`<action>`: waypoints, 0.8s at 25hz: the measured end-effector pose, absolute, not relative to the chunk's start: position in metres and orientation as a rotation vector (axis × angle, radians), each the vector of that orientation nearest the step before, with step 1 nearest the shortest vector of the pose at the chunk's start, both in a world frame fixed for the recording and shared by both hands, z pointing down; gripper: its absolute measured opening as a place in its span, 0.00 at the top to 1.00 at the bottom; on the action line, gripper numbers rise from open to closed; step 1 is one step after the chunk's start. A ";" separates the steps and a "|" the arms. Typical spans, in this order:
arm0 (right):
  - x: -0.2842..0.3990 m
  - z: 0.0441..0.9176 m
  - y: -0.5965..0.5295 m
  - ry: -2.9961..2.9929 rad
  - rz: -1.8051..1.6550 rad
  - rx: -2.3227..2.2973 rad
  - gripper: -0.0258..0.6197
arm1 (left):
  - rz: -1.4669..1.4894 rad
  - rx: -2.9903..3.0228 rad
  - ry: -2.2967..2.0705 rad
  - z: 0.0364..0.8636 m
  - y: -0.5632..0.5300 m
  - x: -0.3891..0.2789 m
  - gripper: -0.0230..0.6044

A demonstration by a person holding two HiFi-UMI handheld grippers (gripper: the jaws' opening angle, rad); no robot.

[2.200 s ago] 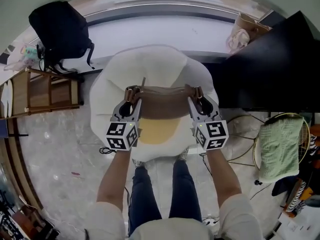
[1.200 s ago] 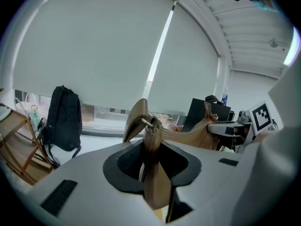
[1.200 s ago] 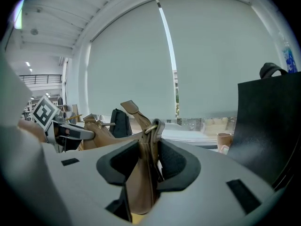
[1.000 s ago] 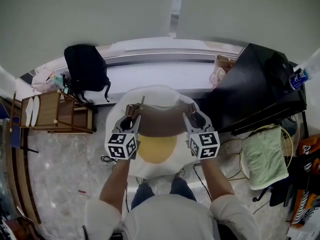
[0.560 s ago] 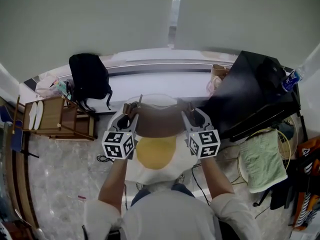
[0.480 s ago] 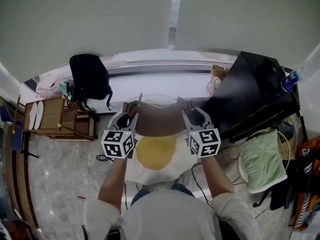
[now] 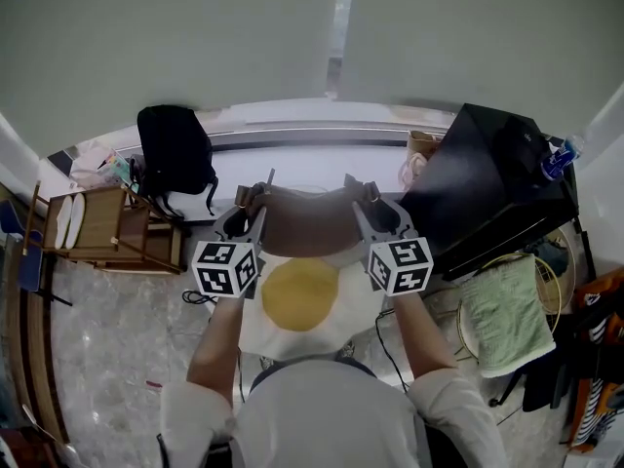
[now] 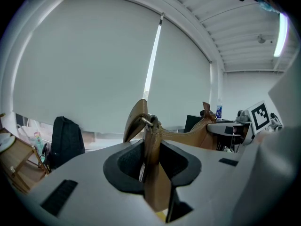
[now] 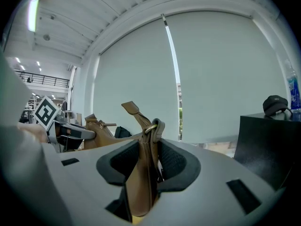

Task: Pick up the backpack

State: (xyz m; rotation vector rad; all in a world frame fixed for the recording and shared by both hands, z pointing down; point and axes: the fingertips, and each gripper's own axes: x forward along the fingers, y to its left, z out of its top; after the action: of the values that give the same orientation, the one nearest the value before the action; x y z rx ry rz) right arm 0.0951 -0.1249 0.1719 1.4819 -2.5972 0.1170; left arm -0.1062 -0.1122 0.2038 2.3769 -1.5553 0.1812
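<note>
A: State of the tongs?
B: Left tongs (image 7: 246, 206) are narrowed onto one end of the brown bag (image 7: 310, 224), pads pinching the leather just under its metal ring (image 8: 149, 121). Right tongs (image 7: 375, 206) are the same on the other end. The bag hangs between them, level, above the white cushion (image 7: 361, 295) with the yellow disc.
A: Anything in the bag?
B: Top edge looks shut, so I can't see inside.
A: Other containers?
B: Paper bag (image 7: 421, 152) on the ledge beyond the right tongs, something pale in it. Wooden rack (image 7: 107, 230) out past the left tongs, with plates (image 7: 63, 220) standing on its far end. A black backpack (image 7: 174, 151) sits upright on the ledge, beyond the left tongs and well apart from them.
A: Any readable text?
B: None. The bottle (image 9: 292, 95) on the black table (image 7: 487, 193) right of the right tongs has a blue label, too small to read. The cubes carry square black-and-white markers only.
</note>
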 end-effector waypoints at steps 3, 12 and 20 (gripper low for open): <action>0.095 0.164 -0.126 -2.607 0.103 1.478 0.72 | 0.170 2.385 -1.564 0.196 -0.113 -0.106 0.79; 0.094 0.142 -0.125 -2.576 -0.006 1.494 0.72 | 0.135 2.415 -1.574 0.175 -0.111 -0.106 0.79; 0.097 0.135 -0.121 -2.578 -0.025 1.502 0.72 | 0.131 2.435 -1.569 0.166 -0.108 -0.103 0.79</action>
State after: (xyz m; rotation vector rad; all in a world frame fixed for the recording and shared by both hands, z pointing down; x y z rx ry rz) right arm 0.0971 -0.1208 0.1351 1.5017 -2.5783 -0.0247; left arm -0.1031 -0.1077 0.1661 2.4350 -1.5690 0.1309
